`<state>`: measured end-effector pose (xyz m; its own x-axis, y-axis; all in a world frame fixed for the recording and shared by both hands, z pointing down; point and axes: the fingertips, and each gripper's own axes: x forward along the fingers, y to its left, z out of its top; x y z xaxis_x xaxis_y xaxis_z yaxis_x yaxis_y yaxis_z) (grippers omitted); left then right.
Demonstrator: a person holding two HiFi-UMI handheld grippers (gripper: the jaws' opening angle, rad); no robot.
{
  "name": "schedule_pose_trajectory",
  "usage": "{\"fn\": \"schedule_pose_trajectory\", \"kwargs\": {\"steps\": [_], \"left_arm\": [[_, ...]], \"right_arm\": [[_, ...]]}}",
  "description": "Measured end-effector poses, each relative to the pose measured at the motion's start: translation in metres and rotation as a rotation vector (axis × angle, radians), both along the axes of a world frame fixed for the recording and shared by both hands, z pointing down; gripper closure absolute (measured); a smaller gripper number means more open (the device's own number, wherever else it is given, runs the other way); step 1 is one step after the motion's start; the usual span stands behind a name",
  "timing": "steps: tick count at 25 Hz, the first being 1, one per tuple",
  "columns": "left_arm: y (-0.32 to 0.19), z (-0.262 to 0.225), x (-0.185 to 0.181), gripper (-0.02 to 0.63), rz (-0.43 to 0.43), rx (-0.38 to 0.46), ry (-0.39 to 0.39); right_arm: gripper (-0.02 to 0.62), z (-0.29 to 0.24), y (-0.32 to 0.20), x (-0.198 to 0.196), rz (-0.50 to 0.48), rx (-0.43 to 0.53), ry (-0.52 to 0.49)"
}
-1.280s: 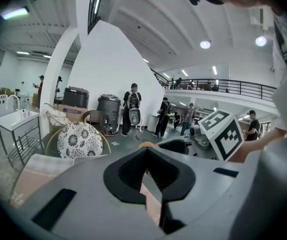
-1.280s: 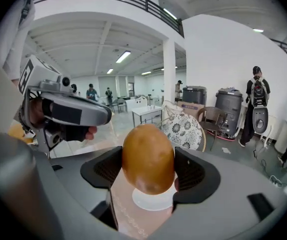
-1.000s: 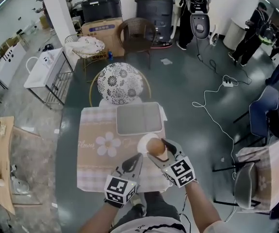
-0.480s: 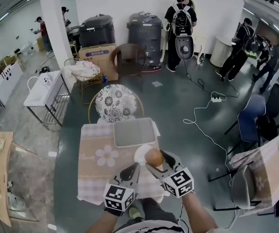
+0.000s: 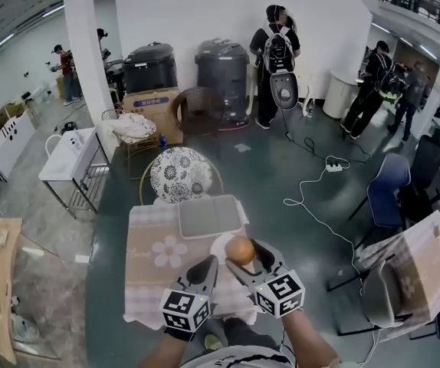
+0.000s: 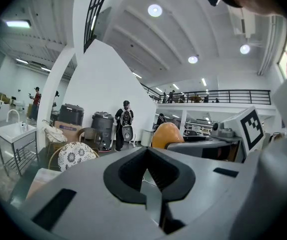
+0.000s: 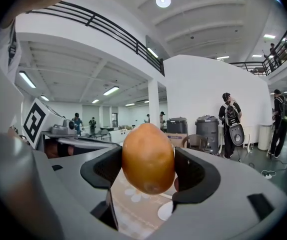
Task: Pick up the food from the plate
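Observation:
An orange-brown, egg-shaped piece of food [image 5: 241, 249] is lifted off the small white plate [image 5: 221, 244] on the pale flowered tablecloth [image 5: 159, 255]. My right gripper [image 5: 243, 254] is shut on it. In the right gripper view the food [image 7: 148, 157] fills the gap between both pads, and the plate [image 7: 164, 210] lies below on the cloth. My left gripper [image 5: 208, 267] hovers just left of it over the table, shut and holding nothing. In the left gripper view its tips [image 6: 147, 156] meet, and the food [image 6: 166, 134] shows to the right.
A grey rectangular tray [image 5: 208, 215] lies on the table's far side. Behind it stands a chair with a patterned round cushion [image 5: 178, 173]. A white cable [image 5: 312, 186] runs over the floor at right, near a chair [image 5: 382, 291]. People stand far back.
The head view has tilted up, showing more of the room. The right gripper keeps hold of the food and has carried it slightly higher over the plate. The left gripper stays shut.

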<state>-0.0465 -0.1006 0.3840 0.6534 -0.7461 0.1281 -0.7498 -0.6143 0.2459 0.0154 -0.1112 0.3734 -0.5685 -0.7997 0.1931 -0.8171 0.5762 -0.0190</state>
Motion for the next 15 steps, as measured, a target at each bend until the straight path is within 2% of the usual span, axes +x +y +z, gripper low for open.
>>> {"fn": "schedule_pose_trajectory", "kwargs": {"steps": [15], "left_arm": [[0.004,-0.014,0.001,0.600,-0.006,0.023,0.012]], "right_arm": [[0.281,-0.015,0.006,-0.004,-0.004,0.025,-0.006]]}}
